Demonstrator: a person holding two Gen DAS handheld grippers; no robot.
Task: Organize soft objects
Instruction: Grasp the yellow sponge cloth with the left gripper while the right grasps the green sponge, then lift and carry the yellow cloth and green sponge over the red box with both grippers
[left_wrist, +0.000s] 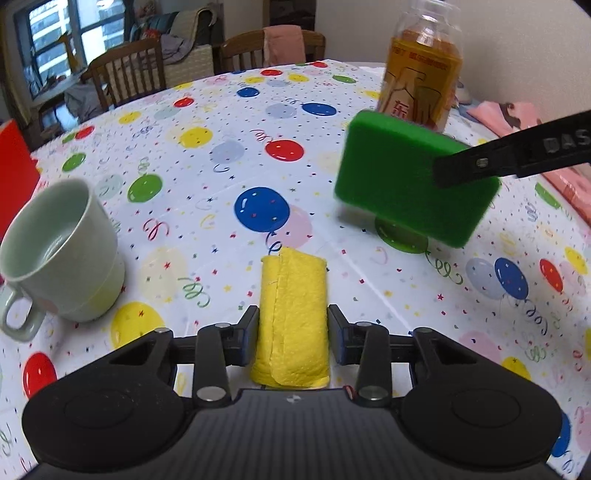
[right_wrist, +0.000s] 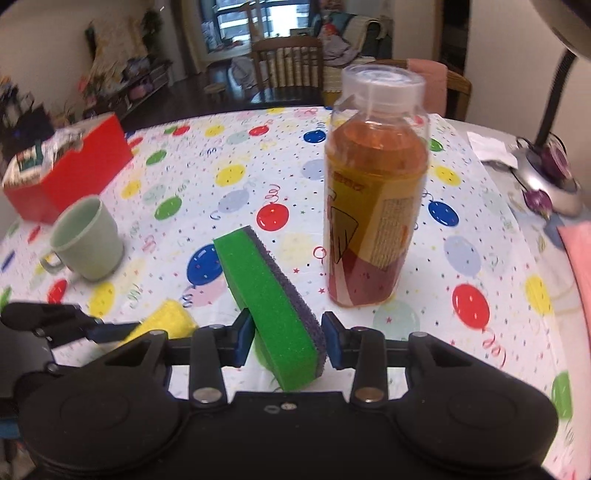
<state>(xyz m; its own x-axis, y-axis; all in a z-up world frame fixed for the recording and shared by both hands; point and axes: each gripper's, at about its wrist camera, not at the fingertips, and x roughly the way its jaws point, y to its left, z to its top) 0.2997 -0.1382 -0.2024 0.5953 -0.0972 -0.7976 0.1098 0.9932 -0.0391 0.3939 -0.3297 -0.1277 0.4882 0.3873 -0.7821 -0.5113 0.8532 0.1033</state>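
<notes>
Soft stuff is basically two items: a folded yellow cloth (left_wrist: 291, 325) and a green sponge (left_wrist: 413, 177) with a dark scrubby side. Both are already grabbed, so the pickup part looks done. The left tool (left_wrist: 292, 325) has its pads pressed on either side of the cloth, which seems to sit low on the balloon-print tabletop (left_wrist: 221, 122). The right tool (right_wrist: 288, 339) is clamped on the sponge, and from the left camera it's clearly lifted off the surface, tilted on edge, near the tea bottle (right_wrist: 376, 206). What's left, I'd guess, is actually putting them together somewhere; no obvious bin for them, just a green mug (left_wrist: 62, 254) and a red box (right_wrist: 70, 166) off to the side.
</notes>
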